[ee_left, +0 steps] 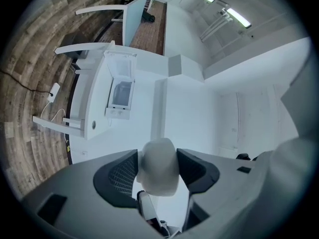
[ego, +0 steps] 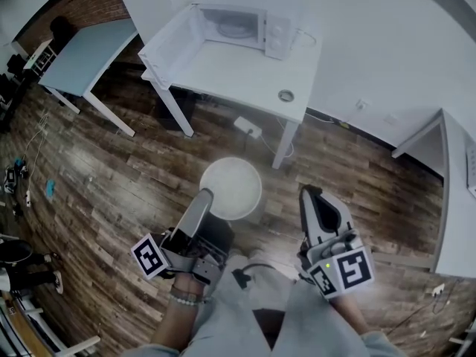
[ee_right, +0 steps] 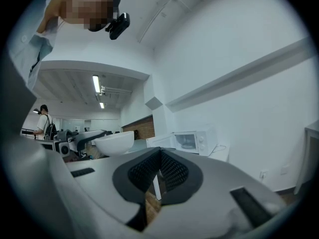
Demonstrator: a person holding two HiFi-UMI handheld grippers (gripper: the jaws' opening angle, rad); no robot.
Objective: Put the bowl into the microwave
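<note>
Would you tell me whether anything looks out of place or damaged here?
Nothing stands out. The bowl sits upright in the left gripper, nothing spilled, and the microwave stands open on its table.

I log the bowl [ego: 230, 188], the microwave [ego: 239, 27] and the worktop [ego: 245, 76] as plain white; the floor [ego: 111, 177] is dark brown wood plank. The left tongs [ego: 202, 196] and right tongs [ego: 308, 193] are pale grey with black gridded pads [ee_right: 145, 171], and their marker cubes [ego: 150, 257] carry black-and-white squares. The far table [ego: 93, 50] reads pale blue-grey.
</note>
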